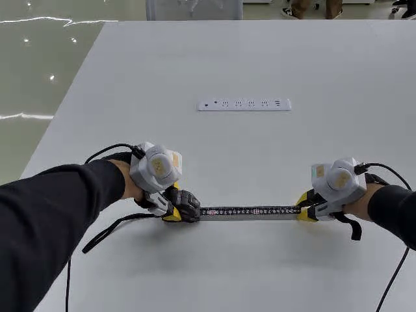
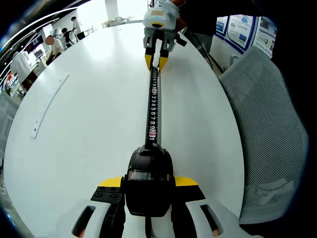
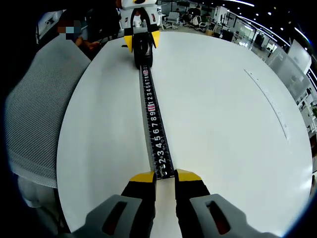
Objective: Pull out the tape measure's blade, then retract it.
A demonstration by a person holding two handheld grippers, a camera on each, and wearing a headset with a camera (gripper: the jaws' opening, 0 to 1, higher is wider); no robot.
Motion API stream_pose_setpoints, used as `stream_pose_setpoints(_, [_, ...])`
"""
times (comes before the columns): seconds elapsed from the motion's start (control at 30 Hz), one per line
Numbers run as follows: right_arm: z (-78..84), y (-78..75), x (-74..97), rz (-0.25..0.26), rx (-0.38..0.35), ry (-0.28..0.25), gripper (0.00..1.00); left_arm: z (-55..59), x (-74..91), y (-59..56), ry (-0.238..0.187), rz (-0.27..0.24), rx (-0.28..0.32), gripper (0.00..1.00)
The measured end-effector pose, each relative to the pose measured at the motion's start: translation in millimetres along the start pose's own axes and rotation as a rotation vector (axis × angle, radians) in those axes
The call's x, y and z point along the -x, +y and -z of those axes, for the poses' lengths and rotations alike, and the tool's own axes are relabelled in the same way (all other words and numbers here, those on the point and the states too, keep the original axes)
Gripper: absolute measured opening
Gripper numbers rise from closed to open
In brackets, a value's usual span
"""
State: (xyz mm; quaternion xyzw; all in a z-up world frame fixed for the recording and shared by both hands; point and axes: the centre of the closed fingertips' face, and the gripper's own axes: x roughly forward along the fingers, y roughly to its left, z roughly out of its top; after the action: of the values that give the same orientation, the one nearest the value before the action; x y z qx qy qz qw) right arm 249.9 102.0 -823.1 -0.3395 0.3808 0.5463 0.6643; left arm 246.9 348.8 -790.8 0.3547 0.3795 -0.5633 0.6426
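A black tape measure case [image 1: 185, 205] rests on the white table, held between the yellow-tipped jaws of my left gripper [image 1: 174, 207]. In the left gripper view the case [image 2: 149, 176] sits between the jaws of the left gripper [image 2: 148, 182]. The dark numbered blade [image 1: 250, 211] runs out flat to the right, just over the table. My right gripper [image 1: 304, 212] is shut on the blade's end. In the right gripper view the blade [image 3: 152, 124] stretches from the right gripper [image 3: 164, 175] to the case [image 3: 142, 47].
A white power strip [image 1: 244, 104] lies on the table [image 1: 227, 62] beyond the blade. Black cables trail from both grippers over the table's near edge. A grey mesh chair back [image 2: 270, 124] stands beside the table. People stand far off in the room.
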Motion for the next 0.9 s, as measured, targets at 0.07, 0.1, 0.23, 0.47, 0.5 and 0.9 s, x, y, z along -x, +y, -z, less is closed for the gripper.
stream_pose_setpoints(0.07, [1.2, -0.4, 0.5, 0.000, -0.002, 0.001, 0.10, 0.0, -0.1, 0.1, 0.000, 0.000, 0.000, 0.31])
stream_pose_setpoints(0.1, [1.7, -0.6, 0.8, 0.000, -0.003, 0.001, 0.10, 0.0, -0.2, 0.1, 0.000, 0.000, 0.000, 0.31])
stream_pose_setpoints(0.23, [3.6, -1.1, 1.1, -0.001, -0.005, 0.004, 0.10, -0.1, -0.1, 0.0, 0.000, 0.000, 0.001, 0.31])
stream_pose_setpoints(0.47, [6.4, -0.8, 3.1, -0.001, -0.010, 0.009, 0.10, -0.2, -0.2, 0.1, -0.002, 0.000, 0.001, 0.31])
stream_pose_setpoints(0.5, [6.7, -0.7, 3.4, -0.002, -0.011, 0.010, 0.10, -0.2, -0.2, 0.0, -0.002, 0.000, 0.001, 0.31])
stream_pose_setpoints(0.9, [9.8, -2.5, 3.4, -0.004, -0.018, 0.013, 0.10, 0.2, 0.0, 0.3, -0.002, 0.000, 0.001, 0.31])
